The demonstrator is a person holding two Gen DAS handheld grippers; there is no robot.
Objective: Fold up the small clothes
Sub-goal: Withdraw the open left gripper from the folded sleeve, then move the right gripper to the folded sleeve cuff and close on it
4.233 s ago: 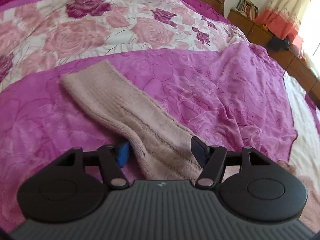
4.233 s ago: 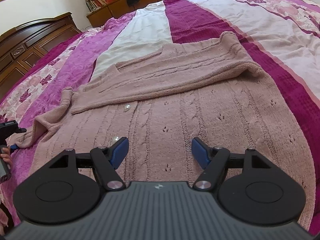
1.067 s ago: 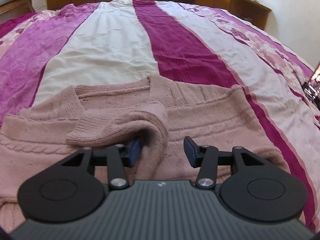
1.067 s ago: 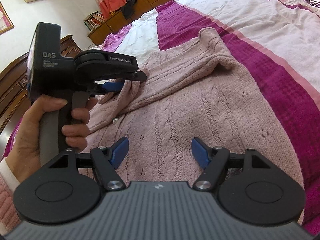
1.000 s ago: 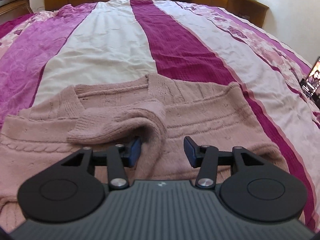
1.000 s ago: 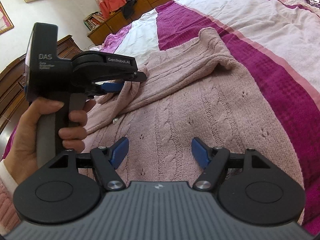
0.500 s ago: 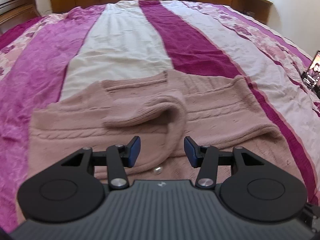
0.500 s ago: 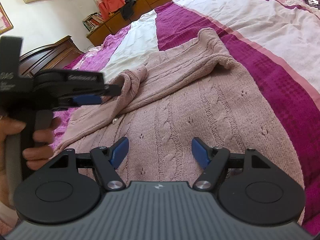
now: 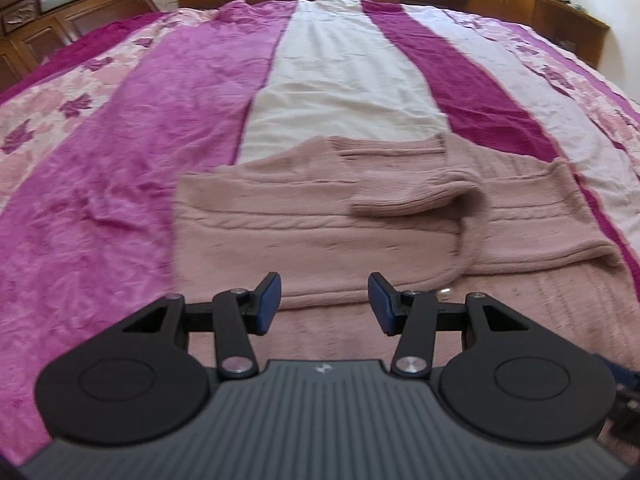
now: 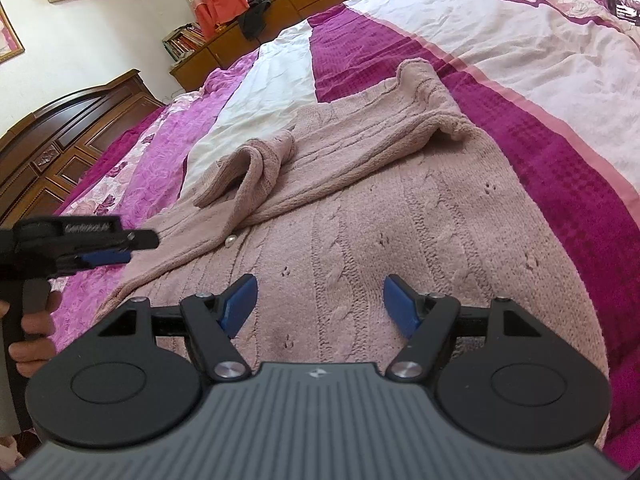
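Both sleeves lie across the dusty-pink cable-knit cardigan (image 10: 400,232). My left gripper (image 9: 324,306) and right gripper (image 10: 320,304) are spread, empty. Next, I judge: grasp hem, fold upward.

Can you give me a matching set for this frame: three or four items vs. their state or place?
Column A
1. left hand-held gripper
2. right hand-held gripper
3. cardigan sleeve
4. pearl button

Column B
a. folded across the chest of the cardigan, cuff bunched up
b. open and empty, hovering over the lower body of the cardigan
c. on the front edge, just below the folded sleeve
d. open and empty, off the cardigan's side, gripped by a hand

Pairs: 1-d, 2-b, 3-a, 4-c
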